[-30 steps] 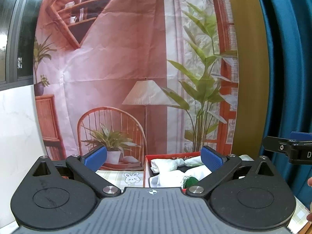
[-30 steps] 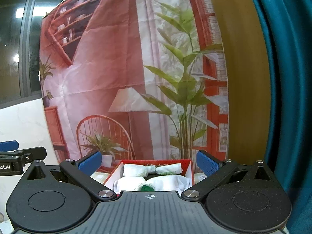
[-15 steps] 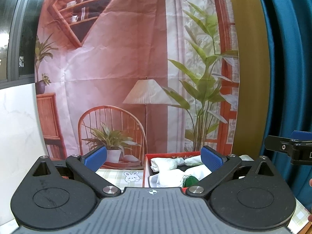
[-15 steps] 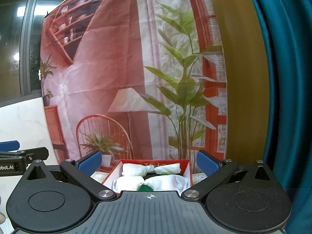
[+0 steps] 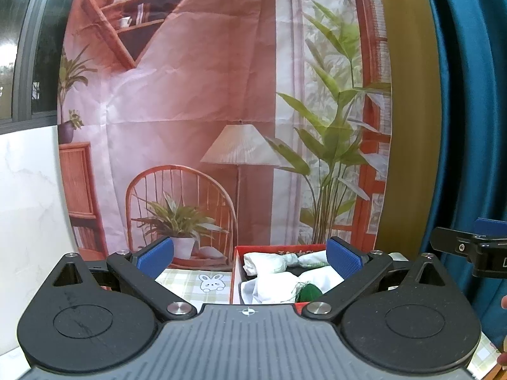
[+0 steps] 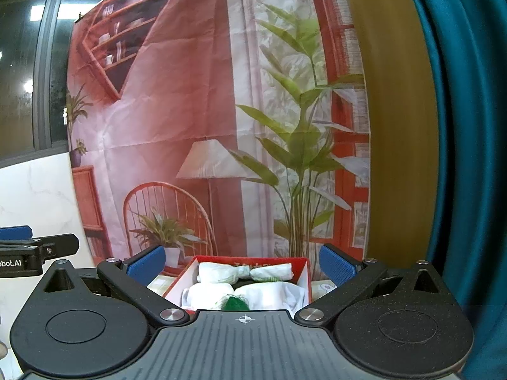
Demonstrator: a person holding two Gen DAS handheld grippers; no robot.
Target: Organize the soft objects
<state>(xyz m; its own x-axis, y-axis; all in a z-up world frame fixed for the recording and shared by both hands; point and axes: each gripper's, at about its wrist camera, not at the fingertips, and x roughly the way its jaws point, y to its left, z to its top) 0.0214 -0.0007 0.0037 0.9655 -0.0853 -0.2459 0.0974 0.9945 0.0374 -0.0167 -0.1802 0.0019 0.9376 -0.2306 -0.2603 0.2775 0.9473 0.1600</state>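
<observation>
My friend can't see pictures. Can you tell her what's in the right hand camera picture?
A red box sits straight ahead, holding rolled white cloths and something green. The right gripper is open and empty, its blue fingers on either side of the box. Behind hangs a backdrop printed with a chair, lamp and plants.
</observation>
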